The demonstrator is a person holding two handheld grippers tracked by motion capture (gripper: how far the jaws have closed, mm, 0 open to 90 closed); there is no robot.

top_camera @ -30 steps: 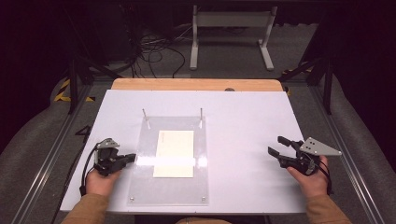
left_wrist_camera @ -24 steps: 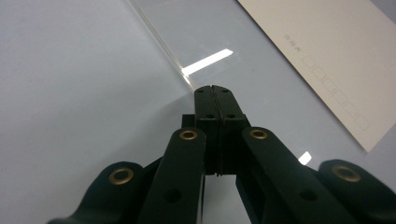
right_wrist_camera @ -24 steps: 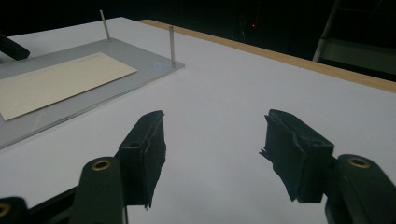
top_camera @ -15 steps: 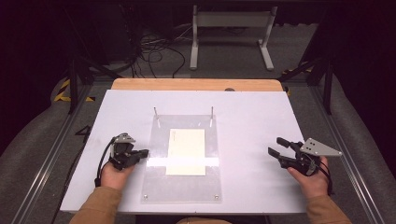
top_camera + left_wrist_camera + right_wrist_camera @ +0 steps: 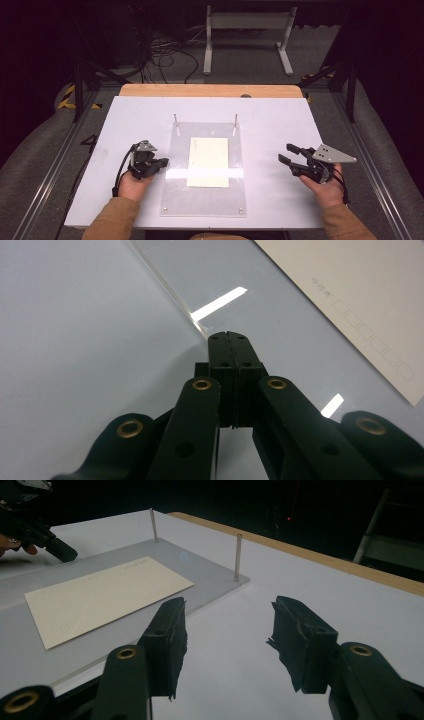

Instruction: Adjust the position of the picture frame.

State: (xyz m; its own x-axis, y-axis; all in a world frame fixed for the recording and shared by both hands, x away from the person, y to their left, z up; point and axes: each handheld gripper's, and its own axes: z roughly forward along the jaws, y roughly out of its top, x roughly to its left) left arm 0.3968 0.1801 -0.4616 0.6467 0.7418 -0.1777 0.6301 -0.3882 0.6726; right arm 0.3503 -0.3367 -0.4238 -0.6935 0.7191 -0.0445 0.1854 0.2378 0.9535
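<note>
I see my left gripper (image 5: 159, 164), jaws pressed together at the clear plate's (image 5: 175, 200) left edge, has slid it and the card (image 5: 209, 161) further right; right gripper (image 5: 288, 154) stays wide open, empty.

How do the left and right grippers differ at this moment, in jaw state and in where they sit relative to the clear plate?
The left gripper has its jaws pressed together, while the right gripper has its jaws spread wide with nothing between them. The left gripper's tips sit at the left edge of the clear plate; the right gripper rests apart from the plate, on the white table. The right gripper carries a grey three-cornered plate larger than the left's. Both are black and hand-held.
</note>
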